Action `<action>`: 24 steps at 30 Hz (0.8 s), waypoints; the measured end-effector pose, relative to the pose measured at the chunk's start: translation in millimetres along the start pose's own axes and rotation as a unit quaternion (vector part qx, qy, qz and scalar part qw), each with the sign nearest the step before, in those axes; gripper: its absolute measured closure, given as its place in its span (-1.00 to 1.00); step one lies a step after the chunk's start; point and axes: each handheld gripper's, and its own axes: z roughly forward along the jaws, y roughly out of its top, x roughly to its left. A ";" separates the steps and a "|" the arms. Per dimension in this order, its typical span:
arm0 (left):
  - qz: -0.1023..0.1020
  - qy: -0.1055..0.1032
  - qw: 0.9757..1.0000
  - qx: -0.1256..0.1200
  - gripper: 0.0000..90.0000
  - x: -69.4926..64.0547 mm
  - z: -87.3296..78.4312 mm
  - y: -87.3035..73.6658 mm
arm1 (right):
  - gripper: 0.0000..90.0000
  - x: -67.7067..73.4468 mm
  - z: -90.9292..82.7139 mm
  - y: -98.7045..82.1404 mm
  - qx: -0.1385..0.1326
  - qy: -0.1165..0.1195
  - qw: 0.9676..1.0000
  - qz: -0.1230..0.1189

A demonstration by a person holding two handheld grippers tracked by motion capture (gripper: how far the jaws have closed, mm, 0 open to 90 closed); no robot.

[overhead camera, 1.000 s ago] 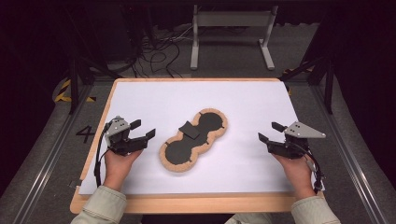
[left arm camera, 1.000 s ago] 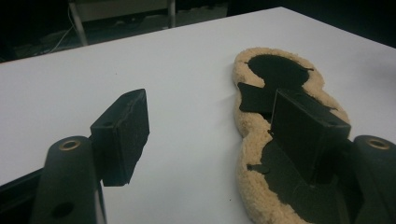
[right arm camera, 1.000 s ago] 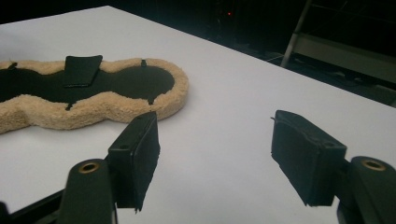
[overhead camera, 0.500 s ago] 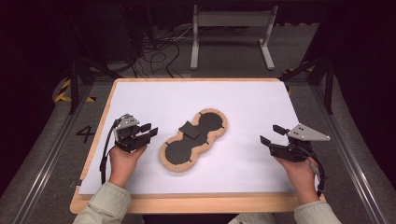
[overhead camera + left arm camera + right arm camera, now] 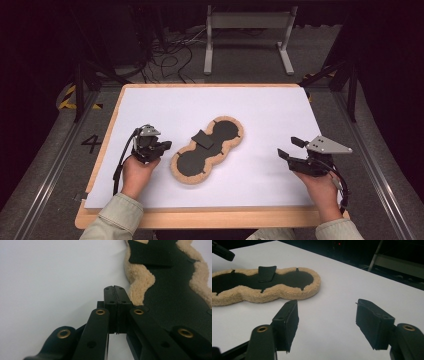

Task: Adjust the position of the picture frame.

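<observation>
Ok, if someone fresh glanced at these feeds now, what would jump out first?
The peanut-shaped fleecy pad, tan-edged with a black middle, lies mid-sheet on the white sheet. The left gripper sits at its left edge with jaws just closed on nothing, and the right gripper waits open further right.

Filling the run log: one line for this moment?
left gripper: just closed, empty, beside fleece pad | right gripper: open, empty, over white sheet
</observation>
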 end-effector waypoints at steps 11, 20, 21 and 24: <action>0.011 -0.014 0.999 0.050 1.00 -4.4 19.4 -2.1 | -0.22 3.6 5.4 -1.2 0.011 0.012 1.000 0.000; 0.013 -0.036 0.998 0.052 1.00 -5.4 21.7 -3.0 | -0.22 2.7 5.2 -1.9 0.014 0.011 1.000 0.001; 0.016 -0.039 0.998 0.054 1.00 -6.1 21.4 -2.9 | -0.22 2.9 5.4 -1.8 0.014 0.011 1.000 0.001; 0.023 -0.052 0.997 0.060 1.00 -9.9 21.2 -2.8 | -0.23 3.4 5.9 -1.8 0.014 0.012 1.000 0.000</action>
